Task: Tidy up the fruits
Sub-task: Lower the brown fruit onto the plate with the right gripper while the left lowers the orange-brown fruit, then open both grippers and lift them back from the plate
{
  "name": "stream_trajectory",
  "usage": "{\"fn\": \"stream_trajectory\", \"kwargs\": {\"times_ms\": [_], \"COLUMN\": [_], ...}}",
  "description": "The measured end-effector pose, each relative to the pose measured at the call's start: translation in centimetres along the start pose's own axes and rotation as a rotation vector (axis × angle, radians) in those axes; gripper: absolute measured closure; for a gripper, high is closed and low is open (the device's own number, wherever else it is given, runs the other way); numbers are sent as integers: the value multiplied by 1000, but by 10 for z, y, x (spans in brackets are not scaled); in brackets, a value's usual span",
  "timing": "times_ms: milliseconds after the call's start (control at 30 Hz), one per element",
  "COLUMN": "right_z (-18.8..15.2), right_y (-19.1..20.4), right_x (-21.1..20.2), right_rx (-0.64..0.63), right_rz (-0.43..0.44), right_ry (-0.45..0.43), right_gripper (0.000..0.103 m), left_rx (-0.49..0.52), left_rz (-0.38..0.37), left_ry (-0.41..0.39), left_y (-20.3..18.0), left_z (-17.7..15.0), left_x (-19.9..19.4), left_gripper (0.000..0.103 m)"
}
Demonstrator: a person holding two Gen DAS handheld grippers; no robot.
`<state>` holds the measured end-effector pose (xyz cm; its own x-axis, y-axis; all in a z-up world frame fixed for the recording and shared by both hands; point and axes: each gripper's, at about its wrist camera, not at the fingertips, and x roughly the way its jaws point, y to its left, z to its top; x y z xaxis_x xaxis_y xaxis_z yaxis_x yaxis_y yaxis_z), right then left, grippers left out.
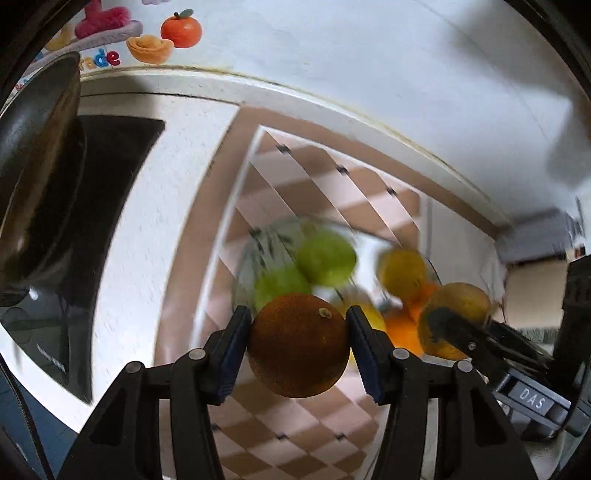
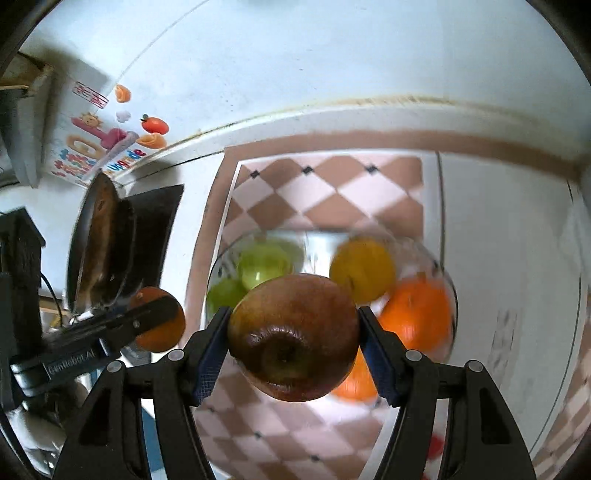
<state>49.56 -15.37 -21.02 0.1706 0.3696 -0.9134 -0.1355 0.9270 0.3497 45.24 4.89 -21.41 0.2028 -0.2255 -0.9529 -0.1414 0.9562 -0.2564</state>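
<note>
My left gripper [image 1: 298, 345] is shut on an orange [image 1: 298, 345], held in the air above a checkered mat. My right gripper [image 2: 293, 338] is shut on a red-green apple [image 2: 293, 338], also lifted. Below both sits a glass bowl [image 2: 441, 273] holding two green apples [image 2: 264, 264], a yellow fruit [image 2: 362, 269] and oranges [image 2: 415, 314]. In the left wrist view the right gripper [image 1: 456, 325] with its apple [image 1: 461, 295] shows at the right. The right wrist view catches the left gripper [image 2: 157, 317] and its orange [image 2: 166, 332] at the left.
The checkered mat [image 2: 325, 192] lies on a white counter [image 2: 498, 229]. A dark pan [image 2: 98, 240] stands on a black hob [image 2: 159, 221] at the left. A wall with fruit stickers [image 1: 181, 29] runs along the back.
</note>
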Motion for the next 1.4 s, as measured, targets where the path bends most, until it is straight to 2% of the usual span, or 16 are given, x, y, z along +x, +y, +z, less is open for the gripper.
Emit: {"fn": "stream_trajectory", "kwargs": {"times_ms": [133, 267, 333, 500, 600, 733, 867, 933, 967, 1000, 1067, 1167, 1267, 1400], "right_z": [17, 19, 18, 20, 19, 18, 14, 12, 11, 8, 3, -6, -17, -39], "right_y": [2, 2, 6, 12, 15, 12, 10, 9, 10, 10, 9, 6, 3, -8], "right_x": [20, 43, 44, 55, 56, 56, 54, 50, 48, 44, 36, 26, 16, 1], "right_rx": [-36, -50, -78, -110, -124, -104, -88, -75, -72, -75, -76, -66, -63, -44], "right_rz": [-36, -28, -38, -56, -83, -71, -69, -76, -87, -105, -133, -172, -226, -289], "right_ry": [39, 95, 90, 130, 134, 143, 138, 135, 131, 115, 92, 63, 31, -2], "right_gripper": [33, 33, 33, 32, 27, 26, 24, 15, 13, 12, 11, 8, 8, 8], "left_rx": [-19, -21, -26, -11, -3, 0, 3, 3, 3, 4, 13, 34, 70, 83], "left_rz": [31, 40, 53, 78, 61, 53, 44, 41, 38, 35, 39, 80, 124, 121], "left_ry": [42, 108, 137, 174, 189, 222, 222, 213, 203, 197, 174, 134, 82, 49], "left_y": [8, 13, 15, 16, 14, 13, 13, 13, 13, 13, 12, 11, 9, 8], "left_z": [41, 62, 68, 70, 69, 68, 66, 66, 66, 66, 65, 58, 44, 18], "left_x": [26, 54, 66, 80, 83, 88, 87, 84, 81, 78, 71, 56, 42, 30], "left_gripper": [52, 52, 52, 51, 51, 51, 50, 45, 39, 29, 20, 18, 7, 6]}}
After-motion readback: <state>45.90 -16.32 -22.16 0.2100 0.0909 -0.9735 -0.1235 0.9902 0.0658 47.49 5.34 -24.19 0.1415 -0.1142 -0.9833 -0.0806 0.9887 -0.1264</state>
